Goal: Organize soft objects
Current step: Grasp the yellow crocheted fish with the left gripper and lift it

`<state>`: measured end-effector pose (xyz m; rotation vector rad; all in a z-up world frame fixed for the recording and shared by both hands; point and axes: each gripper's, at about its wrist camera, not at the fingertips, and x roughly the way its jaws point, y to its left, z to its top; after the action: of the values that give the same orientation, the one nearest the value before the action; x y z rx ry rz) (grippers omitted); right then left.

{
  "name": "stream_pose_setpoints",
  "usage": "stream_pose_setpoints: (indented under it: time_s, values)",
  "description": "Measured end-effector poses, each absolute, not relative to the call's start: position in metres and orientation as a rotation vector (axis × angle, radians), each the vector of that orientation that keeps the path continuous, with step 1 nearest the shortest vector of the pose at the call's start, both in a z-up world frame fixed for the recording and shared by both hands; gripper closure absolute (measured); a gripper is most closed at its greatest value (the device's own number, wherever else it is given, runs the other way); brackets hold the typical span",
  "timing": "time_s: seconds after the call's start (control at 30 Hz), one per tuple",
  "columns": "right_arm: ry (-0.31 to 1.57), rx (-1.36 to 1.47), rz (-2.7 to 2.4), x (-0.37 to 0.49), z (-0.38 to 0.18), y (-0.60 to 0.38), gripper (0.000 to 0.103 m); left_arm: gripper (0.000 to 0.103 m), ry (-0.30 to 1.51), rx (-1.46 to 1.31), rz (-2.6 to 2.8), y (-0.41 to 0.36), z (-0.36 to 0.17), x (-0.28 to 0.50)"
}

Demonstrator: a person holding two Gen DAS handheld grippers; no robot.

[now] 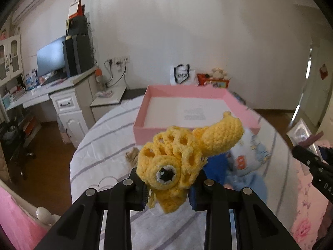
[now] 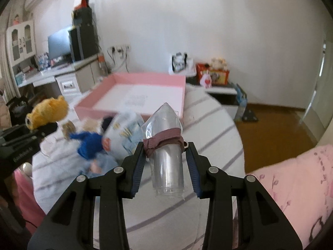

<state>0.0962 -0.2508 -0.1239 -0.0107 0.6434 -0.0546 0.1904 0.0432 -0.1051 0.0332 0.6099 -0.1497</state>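
Left gripper: raised above the striped bedsheet, fingers pinching a yellow crocheted fish toy at its lower body. The toy's black-and-white eye faces the camera and its tail points up and right, towards the box. In the right wrist view the same toy sits at the far left, clear of the bed.

Right gripper: held over the bed, fingers closed on a clear plastic tube wrapped in film and bound by a mauve fabric band. The tube stands tilted between the fingers, its pointed end away from the camera.

Container: a shallow pink cardboard box with a white floor lies on the bed beyond both grippers. Only a printed patch is visible inside it.

Between grippers and box, on the sheet: a blue knitted item and a white printed soft pouch, touching each other; details blurred.
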Motion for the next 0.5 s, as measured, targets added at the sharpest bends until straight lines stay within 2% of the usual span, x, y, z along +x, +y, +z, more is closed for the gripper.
stream_pose_setpoints:
  time_s: [0.5]
  values:
    - [0.344,-0.045,-0.024,0.037,-0.033,-0.217,0.066,0.076,0.322,0.039,-0.174,0.053,-0.023,0.065]
